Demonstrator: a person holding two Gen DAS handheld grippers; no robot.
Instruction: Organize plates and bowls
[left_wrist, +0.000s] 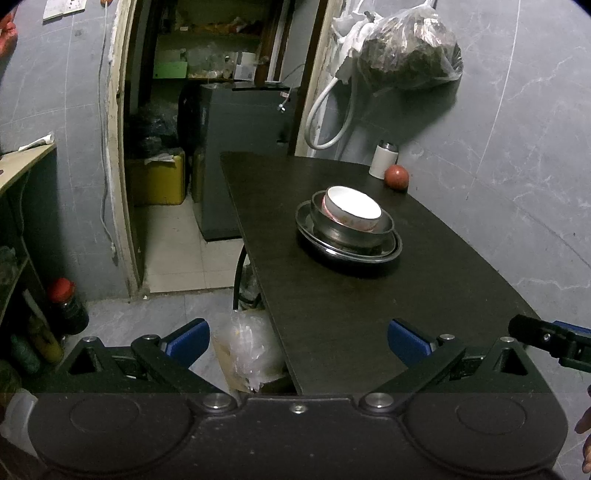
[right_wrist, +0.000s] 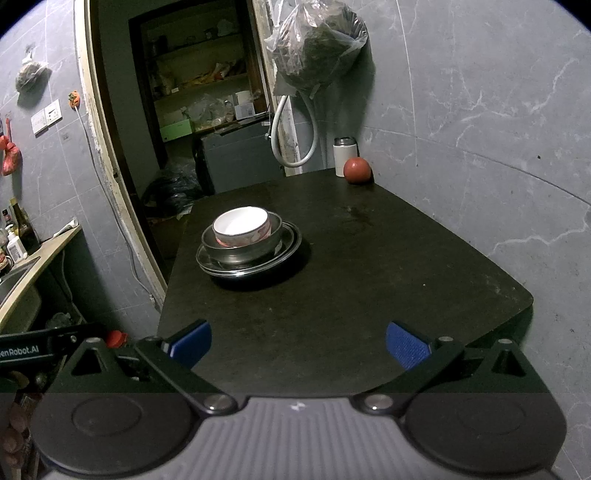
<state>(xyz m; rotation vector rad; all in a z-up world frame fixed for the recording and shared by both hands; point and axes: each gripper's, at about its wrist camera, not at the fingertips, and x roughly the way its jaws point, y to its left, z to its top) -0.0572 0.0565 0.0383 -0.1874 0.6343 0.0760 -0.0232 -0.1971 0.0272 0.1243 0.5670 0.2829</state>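
A stack stands on the dark table (left_wrist: 332, 314) (right_wrist: 351, 295). A white bowl with a pink pattern (left_wrist: 352, 208) (right_wrist: 243, 225) sits inside a steel bowl (left_wrist: 351, 230) (right_wrist: 240, 249), which sits on steel plates (left_wrist: 391, 251) (right_wrist: 288, 247). My left gripper (left_wrist: 298, 341) is open and empty, held back at the table's near left edge. My right gripper (right_wrist: 298, 341) is open and empty over the table's near edge. The right gripper's finger shows at the right of the left wrist view (left_wrist: 546, 338).
A white canister (left_wrist: 383, 160) (right_wrist: 345, 157) and a red round fruit (left_wrist: 396, 177) (right_wrist: 357, 170) stand at the table's far corner by the wall. A full plastic bag (left_wrist: 410, 48) (right_wrist: 317, 48) hangs above. A doorway (left_wrist: 207, 147) opens to the left. A crumpled plastic bag (left_wrist: 247, 354) lies below the table edge.
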